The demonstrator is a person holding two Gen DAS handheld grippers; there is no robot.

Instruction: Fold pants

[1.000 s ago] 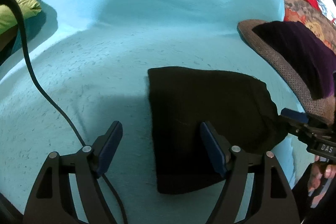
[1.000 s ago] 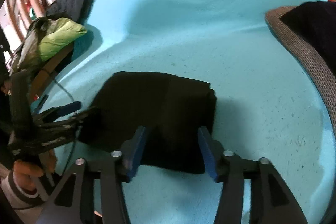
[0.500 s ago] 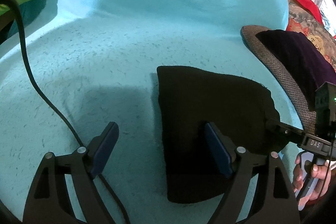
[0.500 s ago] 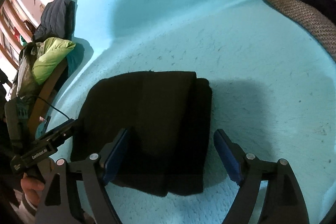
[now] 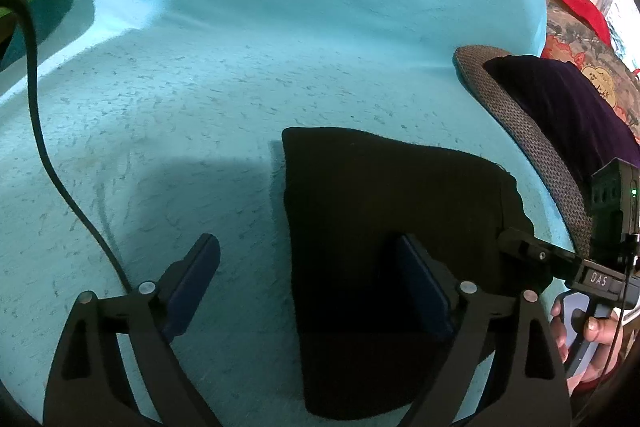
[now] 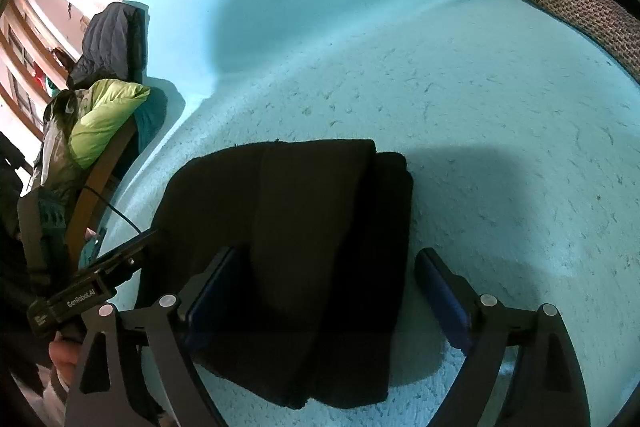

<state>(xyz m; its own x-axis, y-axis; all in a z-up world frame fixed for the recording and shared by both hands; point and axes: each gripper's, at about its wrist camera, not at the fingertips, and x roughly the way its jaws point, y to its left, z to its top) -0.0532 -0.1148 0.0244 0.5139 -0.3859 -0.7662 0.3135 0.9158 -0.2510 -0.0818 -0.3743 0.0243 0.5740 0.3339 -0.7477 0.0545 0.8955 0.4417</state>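
pants (image 6: 304,259): black, folded into a compact stack on the turquoise blanket (image 5: 200,107), at 6 o'clock in both views | handling: likely soft, light, limp; take folded edge at 3 o'clock | left hand-held gripper (image 5: 308,283), right hand-held gripper (image 6: 328,287): jaws just widened, spread, gripping nothing

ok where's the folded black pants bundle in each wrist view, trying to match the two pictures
Left wrist view: the folded black pants bundle lies lower centre-right on the turquoise fleece blanket; its left edge falls between the open left gripper fingers.
Right wrist view: the bundle lies lower centre; its right edge falls between the open right gripper fingers.
Shared landmark: the brown woven basket rim, at right in the left view, upper right in the right view.
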